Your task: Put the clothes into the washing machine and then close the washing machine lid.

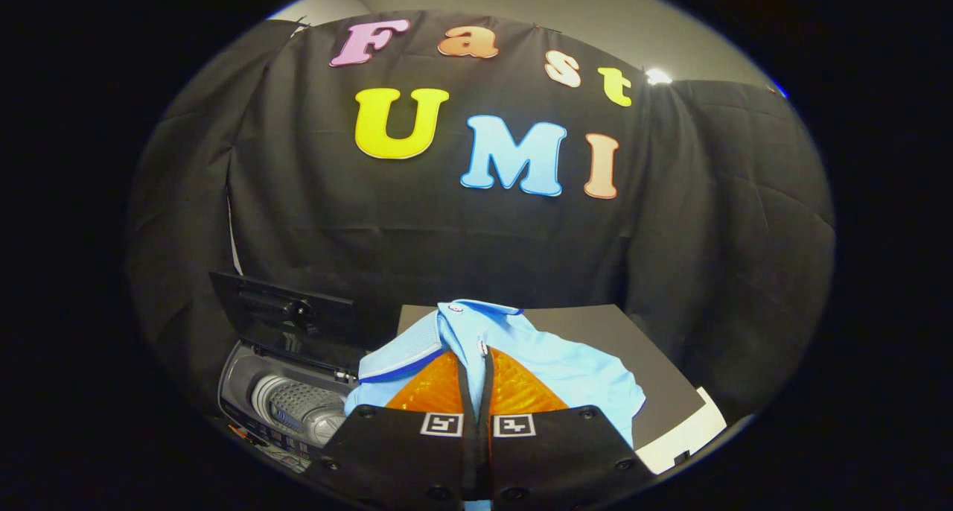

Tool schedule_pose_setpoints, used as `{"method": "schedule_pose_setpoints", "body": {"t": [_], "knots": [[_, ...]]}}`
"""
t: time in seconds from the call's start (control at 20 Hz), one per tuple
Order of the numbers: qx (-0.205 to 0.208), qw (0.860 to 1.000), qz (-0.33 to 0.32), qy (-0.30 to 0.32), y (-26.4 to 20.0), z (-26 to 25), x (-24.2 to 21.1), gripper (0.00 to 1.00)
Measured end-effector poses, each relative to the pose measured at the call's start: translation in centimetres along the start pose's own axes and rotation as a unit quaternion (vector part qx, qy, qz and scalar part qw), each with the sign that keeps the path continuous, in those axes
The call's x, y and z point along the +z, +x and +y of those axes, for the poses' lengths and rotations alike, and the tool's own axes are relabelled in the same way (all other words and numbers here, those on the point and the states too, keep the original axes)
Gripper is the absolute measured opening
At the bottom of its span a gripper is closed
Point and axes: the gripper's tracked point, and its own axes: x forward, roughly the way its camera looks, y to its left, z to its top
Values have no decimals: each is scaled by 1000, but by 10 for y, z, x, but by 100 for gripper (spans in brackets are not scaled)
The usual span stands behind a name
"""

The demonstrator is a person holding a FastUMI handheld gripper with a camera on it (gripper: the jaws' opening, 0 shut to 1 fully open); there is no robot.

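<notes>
item: light blue polo shirt (566, 369), pinched in the gripper (476, 362), lifted.
detail: fingers drawn almost together with a fold of the shirt caught between them near the collar; the rest drapes ahead and to the right over the dark tabletop (633, 332). washing machine (246, 384) stands just left of the fingers, lid (283, 313) raised, drum (298, 410) open. step judged: carrying toward the machine. next move calls for swinging left over the drum, lowering, then parting the fingers; lid not yet closed.

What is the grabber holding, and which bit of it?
The gripper is shut on the light blue shirt, pinching it at the front opening just below the collar.
</notes>
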Motion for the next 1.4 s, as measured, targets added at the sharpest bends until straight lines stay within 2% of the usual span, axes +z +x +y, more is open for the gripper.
{"method": "schedule_pose_setpoints", "body": {"t": [0.55,1.4], "knots": [[15,999,-27,-12,-35,94,23,1],[25,999,-29,-32,-41,225,30,1]]}}
